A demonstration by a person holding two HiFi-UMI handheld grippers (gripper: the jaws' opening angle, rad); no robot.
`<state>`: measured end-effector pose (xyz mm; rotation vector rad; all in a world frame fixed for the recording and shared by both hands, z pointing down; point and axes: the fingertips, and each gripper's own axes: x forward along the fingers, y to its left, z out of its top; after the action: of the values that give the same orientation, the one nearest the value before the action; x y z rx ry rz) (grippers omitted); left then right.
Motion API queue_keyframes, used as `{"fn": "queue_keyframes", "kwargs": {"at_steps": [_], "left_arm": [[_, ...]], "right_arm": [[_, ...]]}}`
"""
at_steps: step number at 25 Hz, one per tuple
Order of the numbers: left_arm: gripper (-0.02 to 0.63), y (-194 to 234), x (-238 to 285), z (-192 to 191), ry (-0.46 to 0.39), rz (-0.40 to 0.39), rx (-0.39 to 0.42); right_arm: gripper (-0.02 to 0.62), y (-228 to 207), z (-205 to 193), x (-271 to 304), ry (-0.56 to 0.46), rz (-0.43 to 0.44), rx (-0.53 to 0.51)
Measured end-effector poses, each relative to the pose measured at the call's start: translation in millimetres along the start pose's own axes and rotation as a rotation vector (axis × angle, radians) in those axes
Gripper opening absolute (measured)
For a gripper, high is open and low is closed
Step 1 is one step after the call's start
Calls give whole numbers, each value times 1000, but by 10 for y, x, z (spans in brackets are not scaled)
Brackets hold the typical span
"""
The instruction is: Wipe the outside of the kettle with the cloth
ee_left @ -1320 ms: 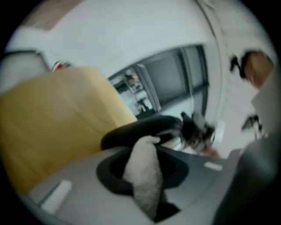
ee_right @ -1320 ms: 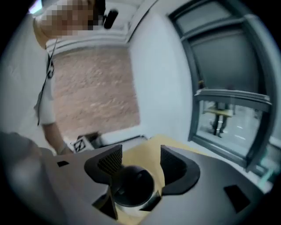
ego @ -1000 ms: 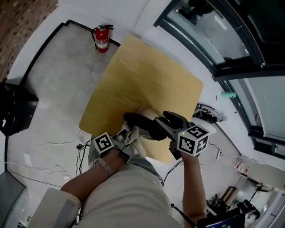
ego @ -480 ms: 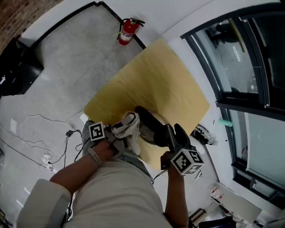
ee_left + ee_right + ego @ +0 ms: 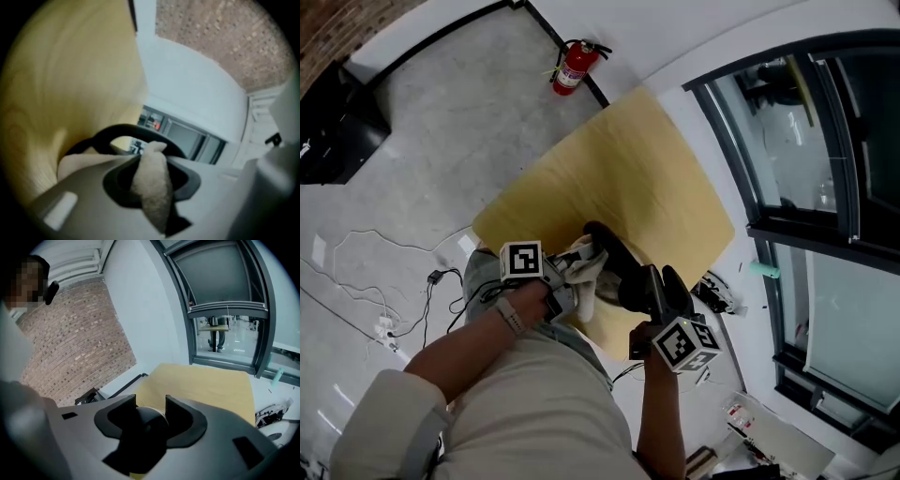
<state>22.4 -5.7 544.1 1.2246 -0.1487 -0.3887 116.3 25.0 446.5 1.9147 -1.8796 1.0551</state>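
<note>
The left gripper (image 5: 563,281) pinches the cloth (image 5: 585,266) tight, holding it against the kettle (image 5: 613,263) at the table's (image 5: 628,169) near edge. The right gripper (image 5: 653,286) is clamped on the kettle's black handle.

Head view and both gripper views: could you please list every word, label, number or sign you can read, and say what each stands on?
No text can be read in any view.
Fire extinguisher: it has a pale label, too small to read.
Left marker cube and right marker cube: black-and-white square patterns only, no letters or digits.
</note>
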Motion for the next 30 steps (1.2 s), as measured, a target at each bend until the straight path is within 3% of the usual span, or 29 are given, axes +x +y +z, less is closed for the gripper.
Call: {"fn": "queue_keyframes", "kwargs": {"at_steps": [3, 5, 6, 9, 13, 17, 19, 21, 23, 26, 28, 30], "left_arm": [[77, -313, 60, -196, 109, 30, 241], [75, -311, 49, -219, 118, 35, 323], [83, -229, 33, -165, 101, 38, 313], [84, 164, -3, 98, 15, 109, 175], [71, -239, 3, -117, 104, 16, 180], [84, -53, -145, 166, 36, 79, 71], [84, -48, -29, 186, 71, 70, 80], [84, -185, 112, 73, 162, 58, 155], [81, -165, 163, 72, 208, 109, 220], [89, 236, 115, 255, 138, 204, 146], [87, 117, 126, 125, 152, 138, 112], [87, -146, 64, -108, 244, 79, 157]], "right_arm": [[199, -13, 11, 0, -16, -19, 4], [199, -11, 6, -8, -14, -16, 5], [198, 2, 4, -6, -11, -12, 2], [195, 25, 1, 3, -10, -9, -7], [192, 65, -38, 23, -27, -32, -12], [190, 202, -18, 220, -3, 6, -22], [187, 150, 19, 172, -6, -20, -24], [184, 72, 53, 116, -17, -44, -33], [177, 35, 80, 130, -28, -50, -41], [177, 20, 55, 97, -35, -58, -39], [176, -17, 58, 48, -53, -80, -41], [178, -47, 57, 43, -54, -92, -46]]}}
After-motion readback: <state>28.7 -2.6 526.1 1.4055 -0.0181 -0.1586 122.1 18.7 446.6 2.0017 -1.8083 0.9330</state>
